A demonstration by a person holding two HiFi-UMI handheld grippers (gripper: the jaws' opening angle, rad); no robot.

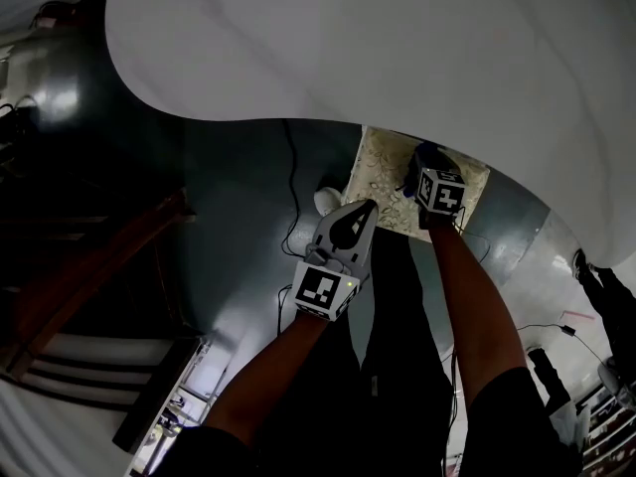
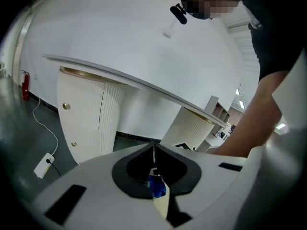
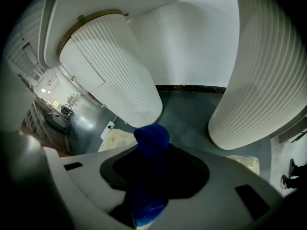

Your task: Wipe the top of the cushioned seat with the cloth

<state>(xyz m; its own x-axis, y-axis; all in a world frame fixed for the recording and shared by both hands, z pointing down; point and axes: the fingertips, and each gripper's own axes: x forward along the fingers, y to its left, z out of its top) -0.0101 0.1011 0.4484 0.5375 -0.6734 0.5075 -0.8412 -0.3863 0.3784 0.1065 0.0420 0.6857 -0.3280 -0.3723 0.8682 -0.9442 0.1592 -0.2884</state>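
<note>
Now the right hand-held gripper [image 1: 427,164] is clenched on the blue cloth [image 3: 151,138], above the right part of the cushioned seat [image 1: 383,182]. At the seat's near left edge, the left hand-held gripper [image 1: 363,210] hangs with jaws pressed together, holding nothing. Beyond the seat spreads a white tabletop [image 1: 348,48].

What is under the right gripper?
The blue cloth, held by the right gripper, hangs over the beige top of the cushioned seat. The gripper hides whether the cloth touches the seat.
</note>
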